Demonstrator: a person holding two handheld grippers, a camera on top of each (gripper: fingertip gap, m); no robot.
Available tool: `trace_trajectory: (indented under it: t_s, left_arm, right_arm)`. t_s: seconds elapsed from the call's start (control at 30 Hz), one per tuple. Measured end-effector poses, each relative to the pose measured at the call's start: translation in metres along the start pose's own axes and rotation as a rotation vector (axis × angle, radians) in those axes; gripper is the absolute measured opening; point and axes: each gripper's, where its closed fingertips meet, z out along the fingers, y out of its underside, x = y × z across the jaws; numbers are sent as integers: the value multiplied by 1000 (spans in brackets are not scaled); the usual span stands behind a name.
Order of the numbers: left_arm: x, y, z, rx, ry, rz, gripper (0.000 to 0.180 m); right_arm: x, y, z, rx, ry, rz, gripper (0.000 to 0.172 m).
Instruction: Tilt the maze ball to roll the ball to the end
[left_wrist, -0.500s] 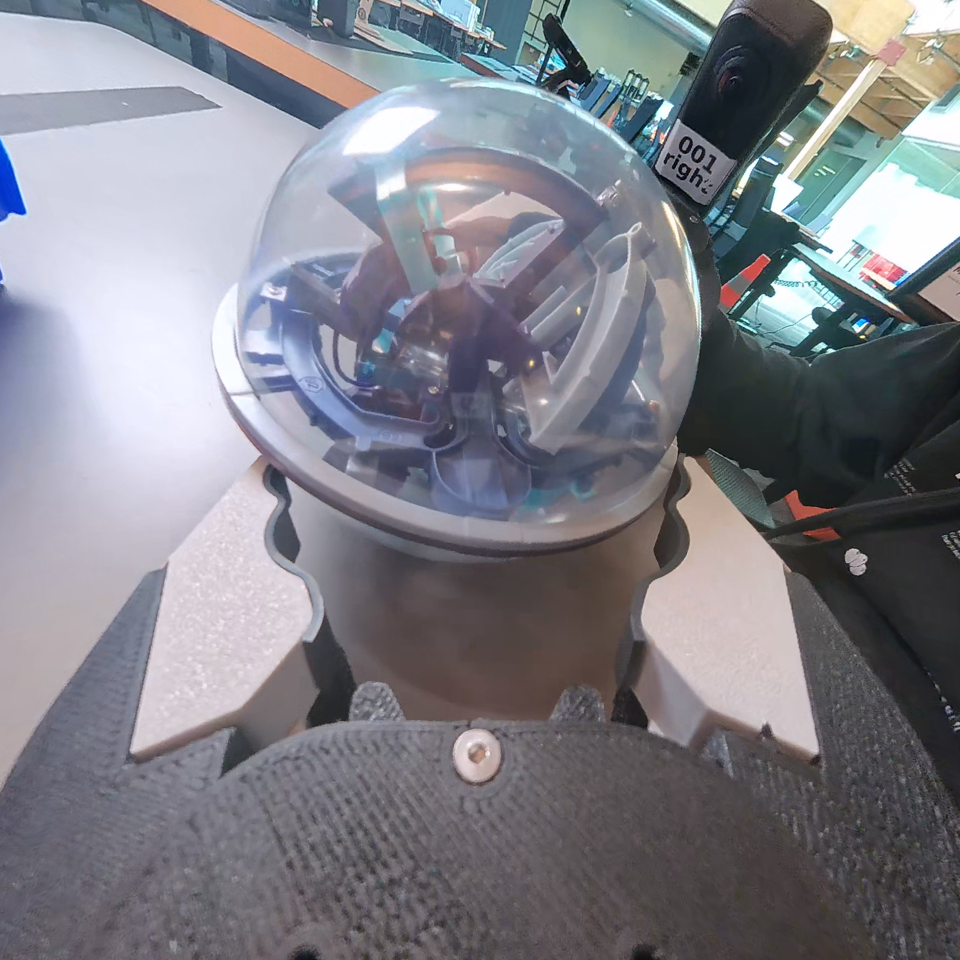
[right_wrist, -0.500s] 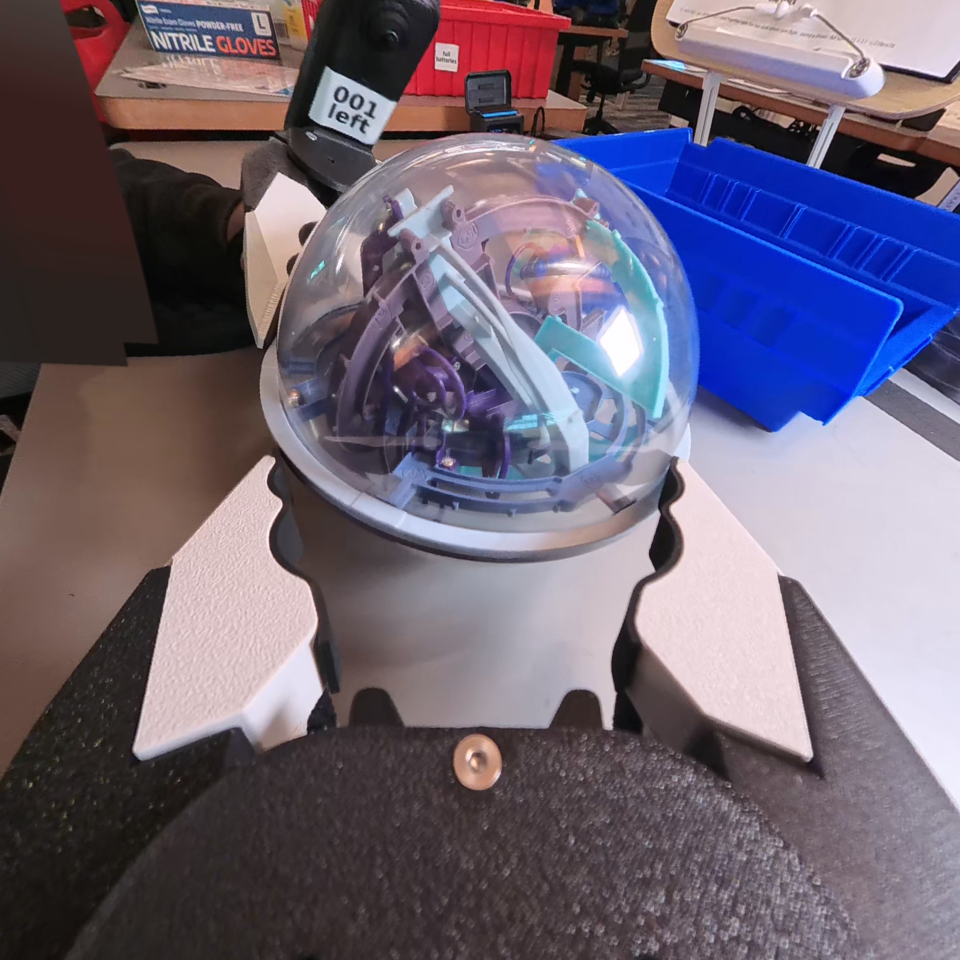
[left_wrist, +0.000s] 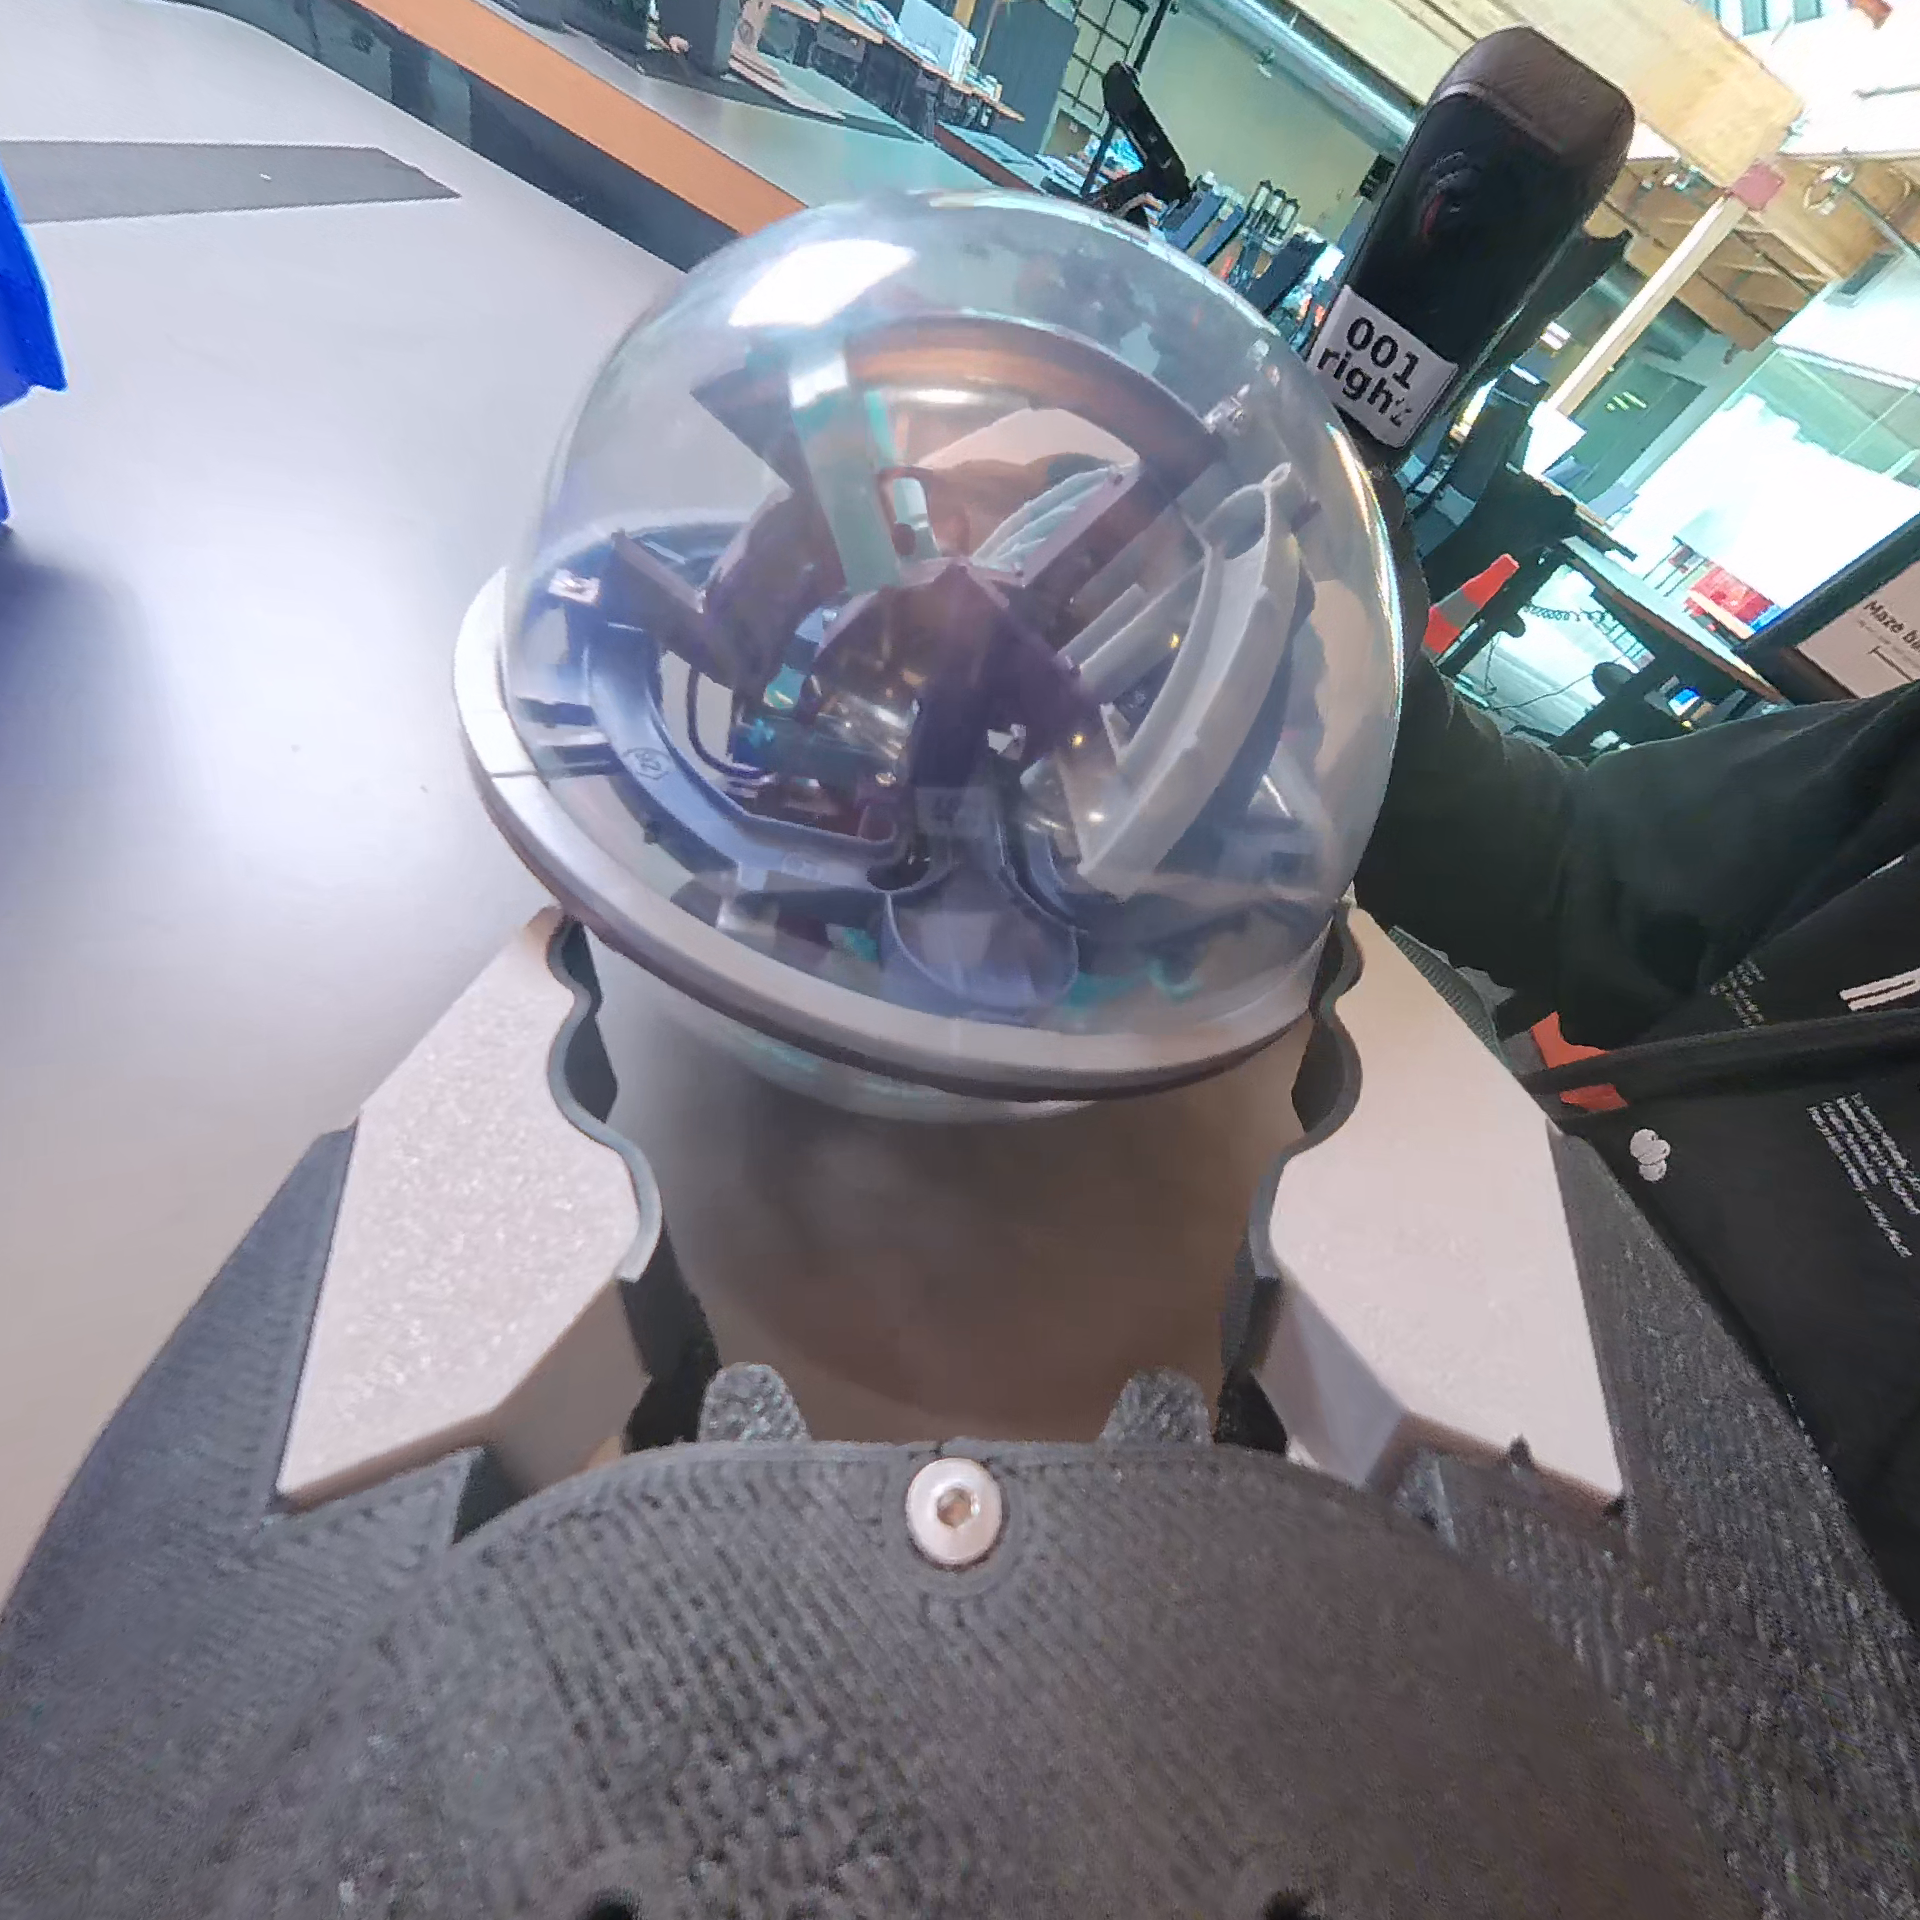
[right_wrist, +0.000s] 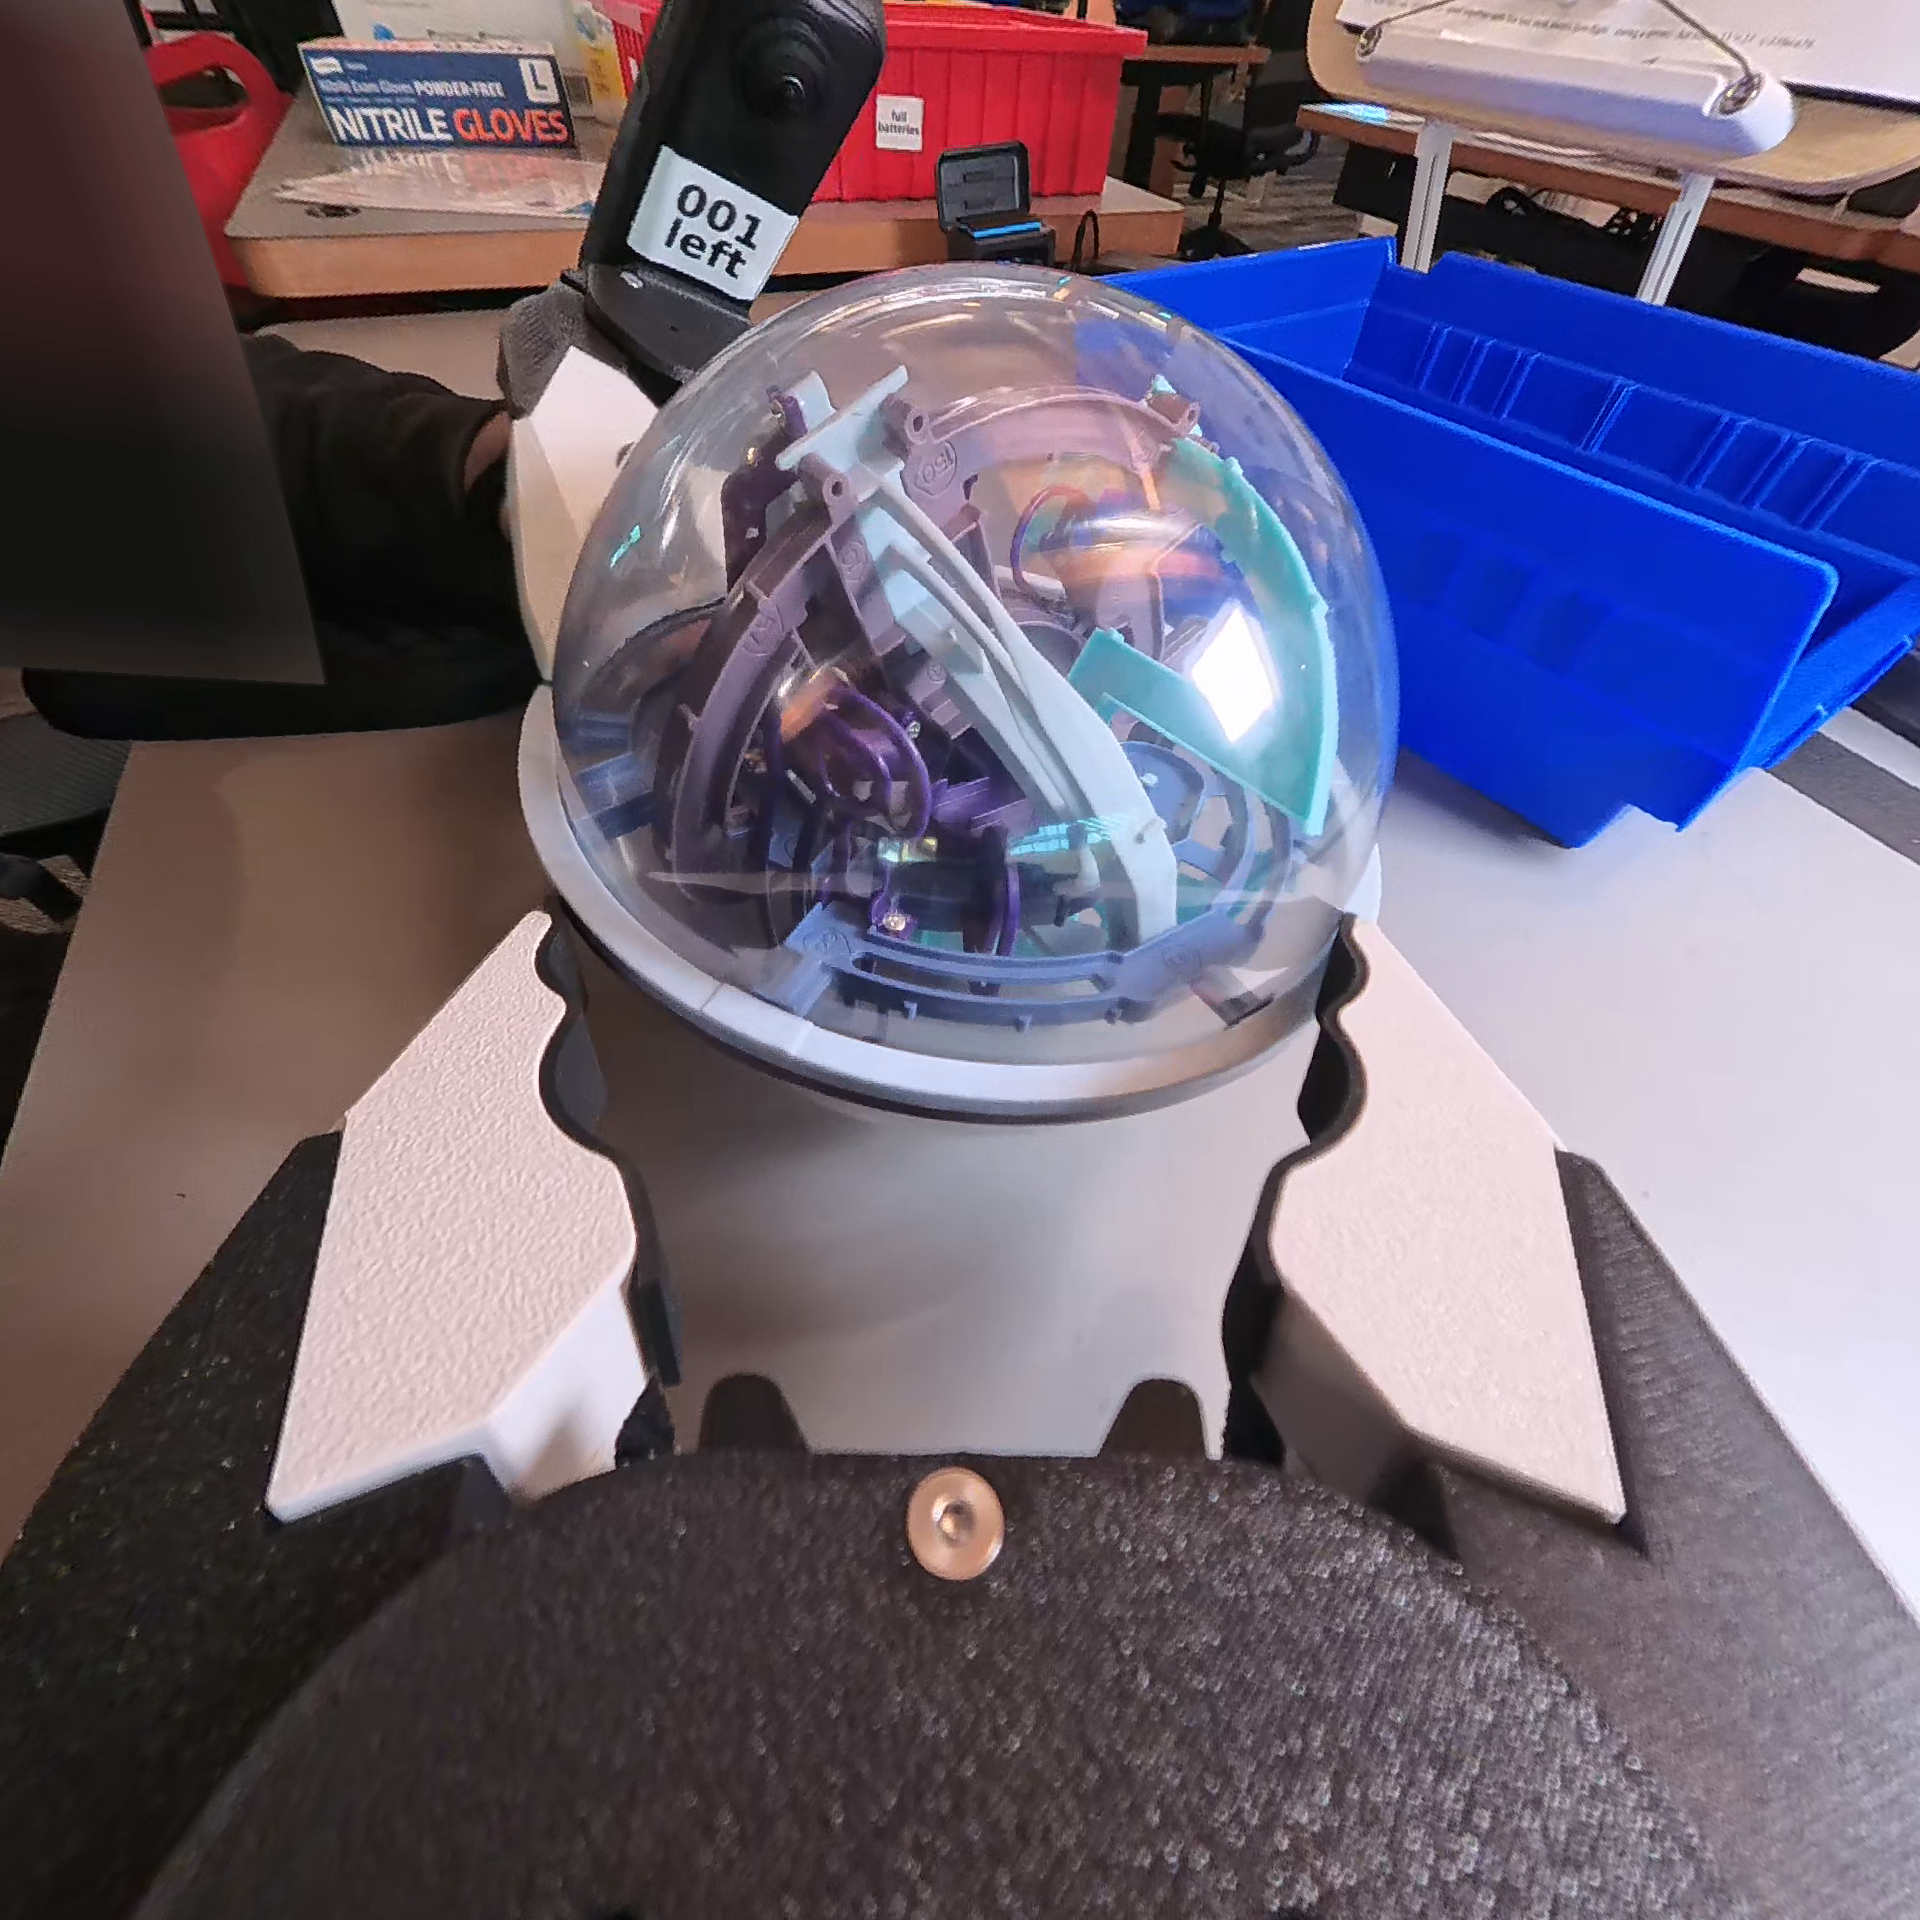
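Maze ball (left_wrist: 935, 665) sits clamped between my left gripper (left_wrist: 956, 997) and right gripper (right_wrist: 956, 997), tilted, with blue bins (right_wrist: 1558, 540) just beside it.

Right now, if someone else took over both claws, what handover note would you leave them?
Left claw: wide open around the maze ball, a finger on each side of its lower half; contact unclear.
Right claw: same, from the opposite side.
Maze ball: between both claws over the table, grey seam ring tilted; blue bins behind.
Done: ball cradled and tilted.
Left: find the small ball, not visible, and roll it to the end.
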Motion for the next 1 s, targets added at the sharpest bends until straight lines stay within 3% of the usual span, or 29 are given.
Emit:
trace_trajectory:
  t_s: [0.53,0.8,1.0]
  left_arm:
    - [-2,-6,-3,29,-28,63,132]
    - [0,-11,-7,27,-122,343,132]
    - [2,-11,-11,9,-115,508,132]
  right_arm:
    - [1,6,3,-38,13,-8,136]
    - [0,7,3,-48,7,-8,134]
    - [-5,-10,-11,61,-193,140,136]
